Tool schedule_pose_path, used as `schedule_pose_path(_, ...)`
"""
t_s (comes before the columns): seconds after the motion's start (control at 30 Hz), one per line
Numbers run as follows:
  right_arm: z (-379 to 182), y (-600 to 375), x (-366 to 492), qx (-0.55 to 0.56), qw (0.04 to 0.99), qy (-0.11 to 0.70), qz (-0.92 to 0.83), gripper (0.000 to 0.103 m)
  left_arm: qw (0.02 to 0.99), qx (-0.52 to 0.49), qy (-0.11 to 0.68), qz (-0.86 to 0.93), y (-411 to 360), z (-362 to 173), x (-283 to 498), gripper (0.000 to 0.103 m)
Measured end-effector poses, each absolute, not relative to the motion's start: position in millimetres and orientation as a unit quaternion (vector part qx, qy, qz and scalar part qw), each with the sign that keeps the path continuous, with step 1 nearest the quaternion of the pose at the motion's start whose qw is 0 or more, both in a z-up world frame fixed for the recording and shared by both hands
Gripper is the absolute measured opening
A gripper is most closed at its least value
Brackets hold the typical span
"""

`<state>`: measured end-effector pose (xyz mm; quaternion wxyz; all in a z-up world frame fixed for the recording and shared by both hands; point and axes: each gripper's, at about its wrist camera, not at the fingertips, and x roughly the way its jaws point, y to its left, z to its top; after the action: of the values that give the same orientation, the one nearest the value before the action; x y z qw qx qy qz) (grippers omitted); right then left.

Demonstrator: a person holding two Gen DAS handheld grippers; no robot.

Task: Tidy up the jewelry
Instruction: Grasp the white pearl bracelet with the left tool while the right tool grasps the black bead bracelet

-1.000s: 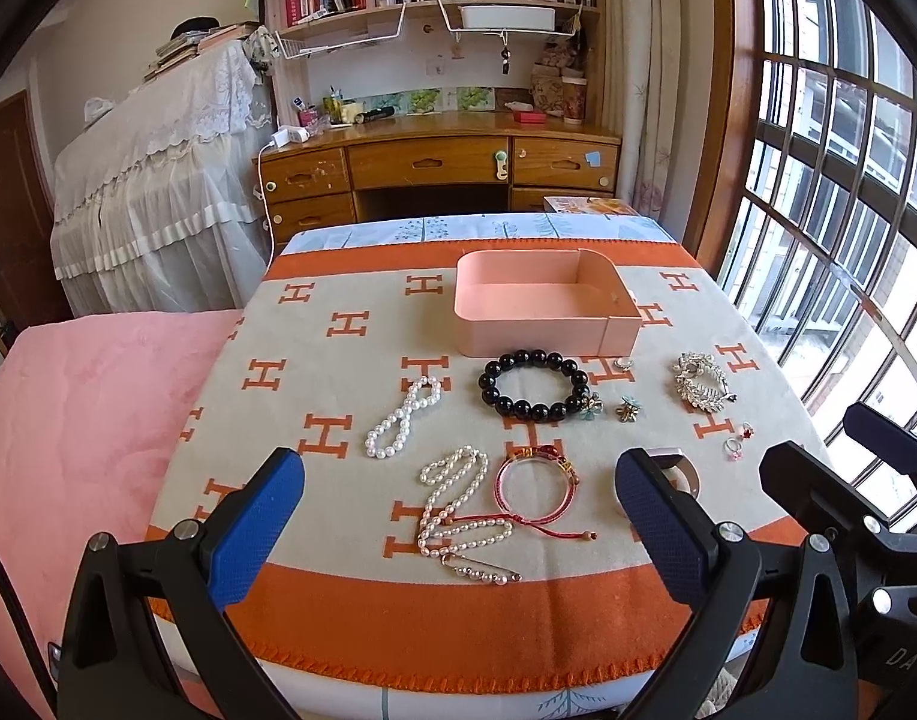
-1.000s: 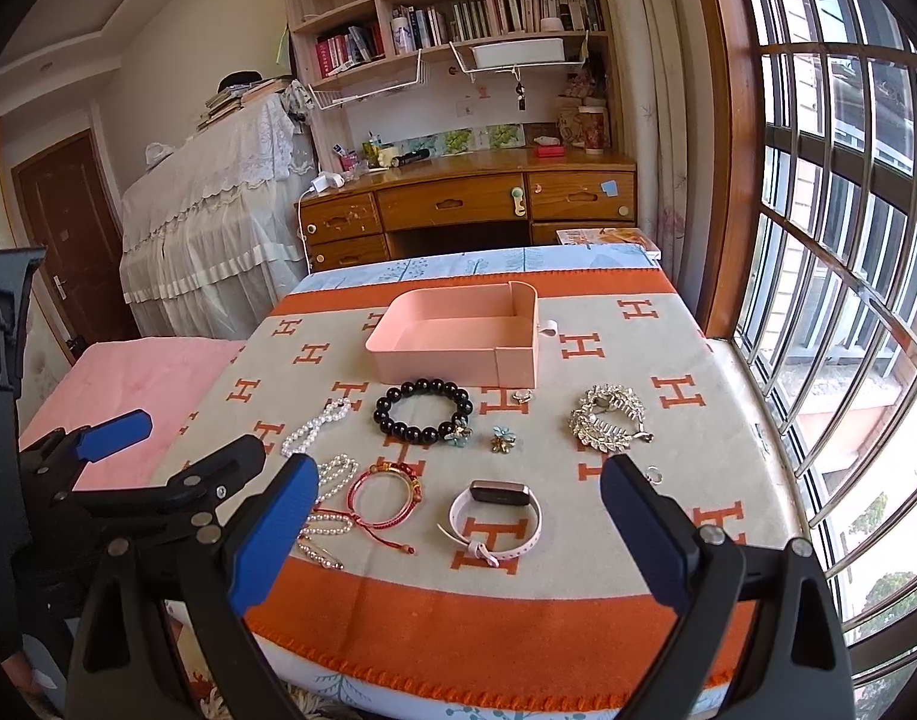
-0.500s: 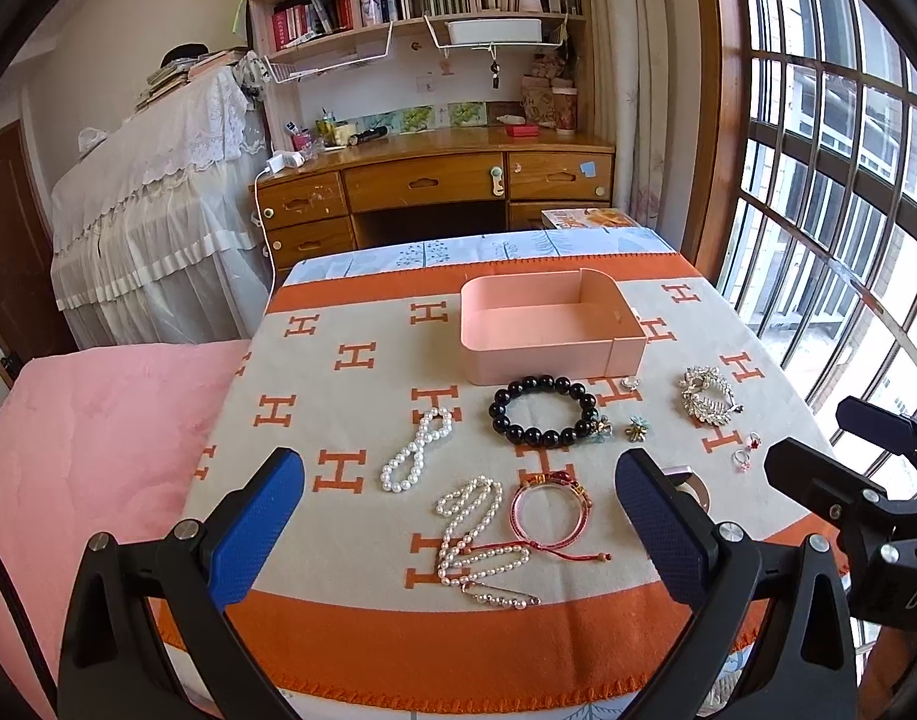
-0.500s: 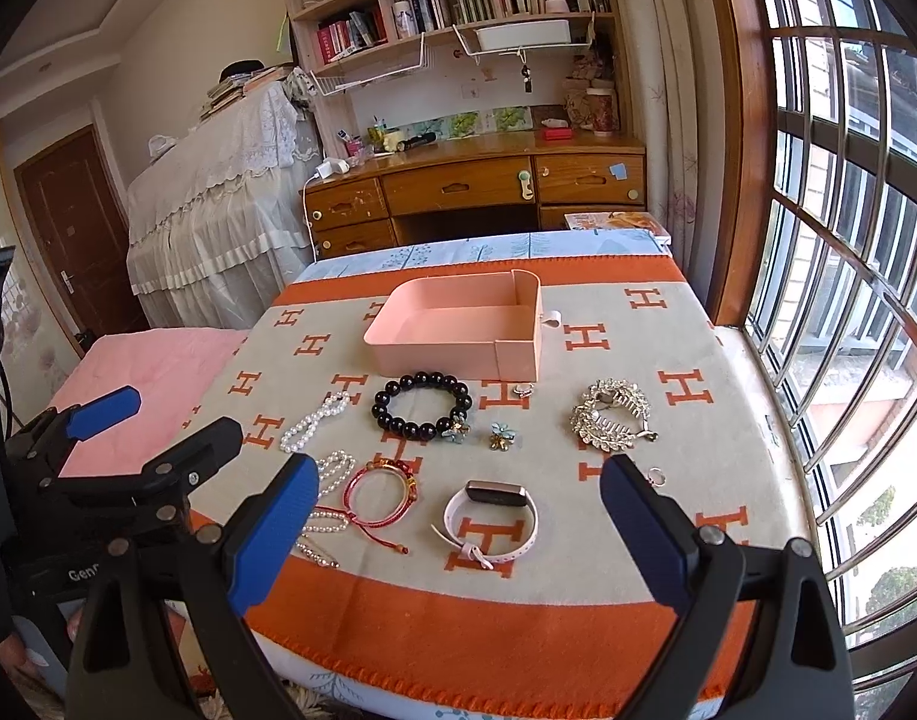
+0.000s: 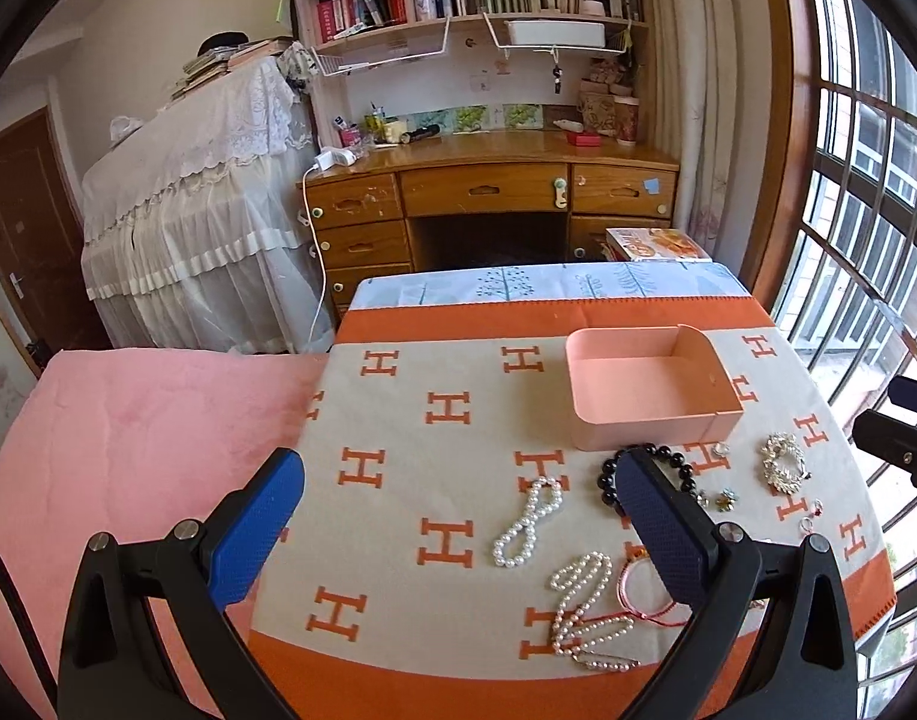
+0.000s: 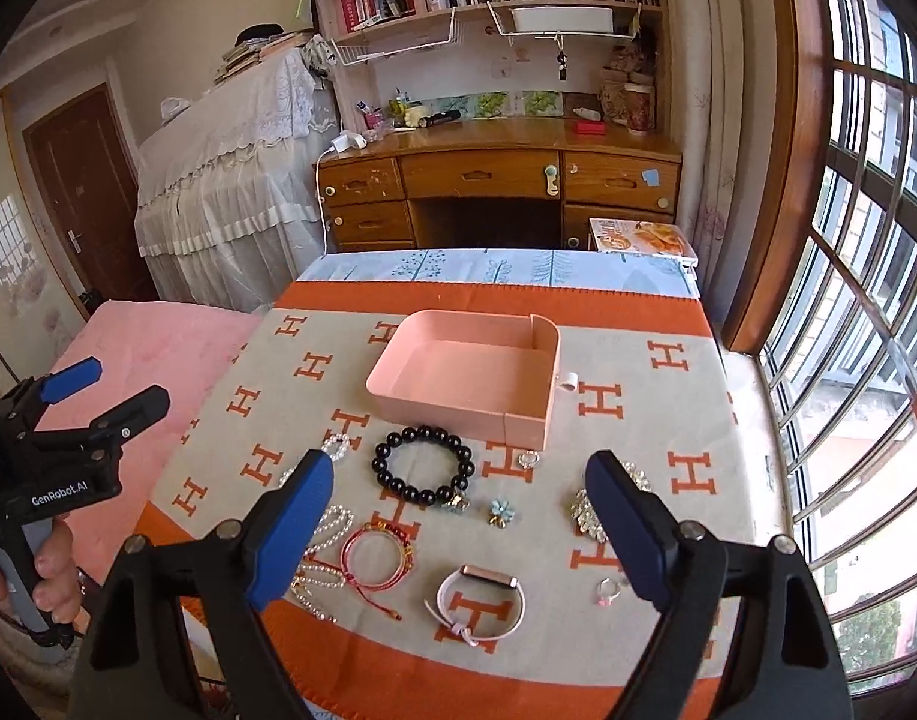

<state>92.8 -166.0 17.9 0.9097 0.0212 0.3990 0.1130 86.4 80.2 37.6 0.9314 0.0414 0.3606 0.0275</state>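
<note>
On the H-patterned cloth an empty pink tray (image 6: 458, 414) (image 5: 638, 435) stands beyond the jewelry. In front of it lie a black bead bracelet (image 6: 423, 497), a red string bracelet (image 6: 350, 546), a white watch band (image 6: 488, 575), a silver leaf brooch (image 5: 785, 468), a small pearl bracelet (image 5: 527, 522) and a long pearl strand (image 5: 584, 612). My right gripper (image 6: 458, 468) hovers above the pieces, its jaws closing with nothing between them. My left gripper (image 5: 458, 465) (image 6: 119, 387) hangs open and empty over the cloth's left part, above the pearls.
Small pieces lie among the bracelets: a flower earring (image 6: 501, 510) and rings (image 6: 608, 591). A pink blanket (image 5: 128, 438) borders the cloth on the left. A wooden desk (image 5: 488, 180) stands behind, barred windows (image 6: 866, 240) on the right. A hand (image 6: 50, 564) grips the left tool.
Both grippers rose and drew back from the table. The left view swung left, so the jewelry now sits to its right. The right pads stand slightly closer together.
</note>
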Motion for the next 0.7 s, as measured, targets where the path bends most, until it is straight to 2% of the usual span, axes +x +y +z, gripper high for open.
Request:
schedule_pose_path(0.2, 12, -158, 131, 0.011, 0.901, 0.416, 0.122, 0.087, 0.926, 0.04, 0.374, 0.026, 97, 24, 112, 0.102)
schedule_pose_path(0.57, -84, -142, 198, 0.016, 0.828, 0.545, 0.132, 0.047, 0.878, 0.087, 0.466, -0.066, 80, -72, 157, 0.102)
schedule_pose_path(0.7, -121, -140, 216, 0.026, 0.796, 0.592, 0.128, 0.046, 0.855, 0.098, 0.501, -0.09, 78, -104, 168, 0.102)
